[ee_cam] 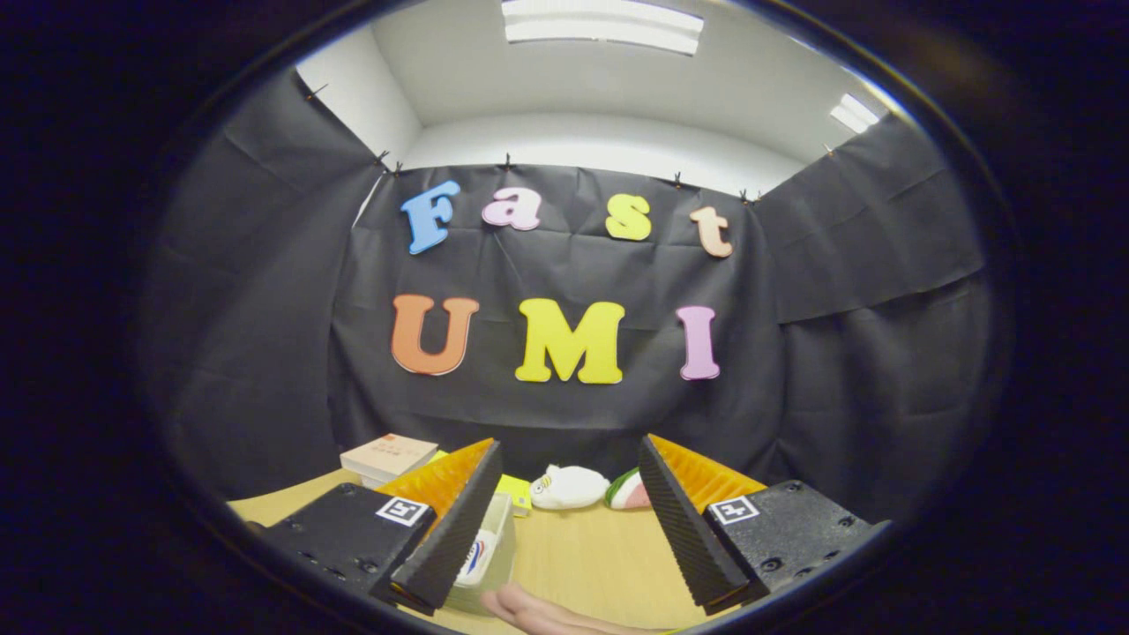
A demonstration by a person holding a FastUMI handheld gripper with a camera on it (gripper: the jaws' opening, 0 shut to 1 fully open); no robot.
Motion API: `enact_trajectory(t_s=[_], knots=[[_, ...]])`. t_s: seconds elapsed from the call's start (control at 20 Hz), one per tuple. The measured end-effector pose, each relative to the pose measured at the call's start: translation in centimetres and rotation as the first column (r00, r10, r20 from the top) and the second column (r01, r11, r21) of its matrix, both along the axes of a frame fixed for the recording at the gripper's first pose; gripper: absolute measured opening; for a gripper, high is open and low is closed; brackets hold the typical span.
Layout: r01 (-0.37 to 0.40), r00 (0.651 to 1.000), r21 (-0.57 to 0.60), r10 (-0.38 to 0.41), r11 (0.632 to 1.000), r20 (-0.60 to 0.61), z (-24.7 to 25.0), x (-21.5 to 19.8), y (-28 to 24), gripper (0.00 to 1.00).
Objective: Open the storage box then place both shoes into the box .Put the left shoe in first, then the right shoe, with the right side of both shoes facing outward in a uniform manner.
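Gripper view under bright, even light from two ceiling panels (602, 25), which burn out to plain white. The dark cloth wall (564, 414) absorbs light yet shows its creases. The wooden table (586, 564) is softly lit. Fisheye distortion bends straight lines near the edges, where focus softens.

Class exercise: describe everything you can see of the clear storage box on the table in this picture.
The storage box looks like clear plastic, with a pale translucent wall and rim. It stands on the wooden table, largely hidden behind the left finger of the claw, whose fingers stand wide apart, holding nothing. Something white with blue and red marks shows through its wall. Whether its lid is on cannot be told. A hand lies just beside it.
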State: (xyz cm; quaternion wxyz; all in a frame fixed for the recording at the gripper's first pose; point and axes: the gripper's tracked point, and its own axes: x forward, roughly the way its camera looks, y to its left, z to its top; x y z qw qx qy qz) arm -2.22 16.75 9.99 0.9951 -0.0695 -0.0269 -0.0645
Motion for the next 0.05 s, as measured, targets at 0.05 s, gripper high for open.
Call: enact_trajectory(t_s=[0.05], knots=[[-0.004, 1.000, 0.004, 0.004, 1.000, 0.009, 0.17, -0.16, -0.13, 1.00]])
